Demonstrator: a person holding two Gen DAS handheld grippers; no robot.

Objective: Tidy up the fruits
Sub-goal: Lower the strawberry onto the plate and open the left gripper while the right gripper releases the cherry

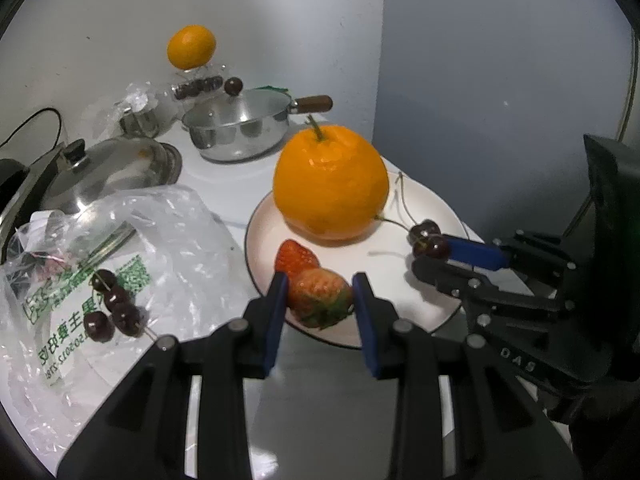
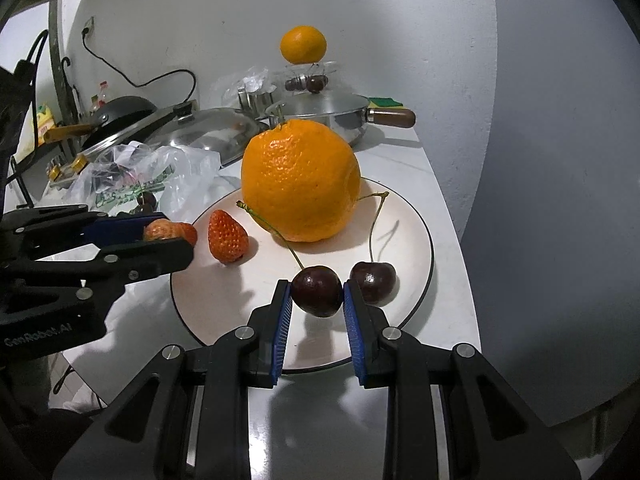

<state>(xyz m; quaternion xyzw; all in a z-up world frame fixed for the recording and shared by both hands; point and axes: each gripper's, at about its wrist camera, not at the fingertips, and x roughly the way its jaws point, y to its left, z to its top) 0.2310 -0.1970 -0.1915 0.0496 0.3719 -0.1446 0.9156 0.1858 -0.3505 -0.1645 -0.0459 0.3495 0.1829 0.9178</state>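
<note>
Two gripped fruits [image 1: 320, 298] [image 2: 316, 290] near plate rim [image 2: 430, 256]

Both grippers clamped, angled downward.
Left gripper [image 1: 320, 296] pinches a strawberry [image 1: 320, 298]; right gripper [image 2: 316, 294] pinches a cherry [image 2: 316, 290].

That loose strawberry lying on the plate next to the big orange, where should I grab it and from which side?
Grip the loose strawberry across its broad upper shoulders, coming from above. It lies flat on the plate, its tip tapers and would slip, and the orange crowds one side.
</note>
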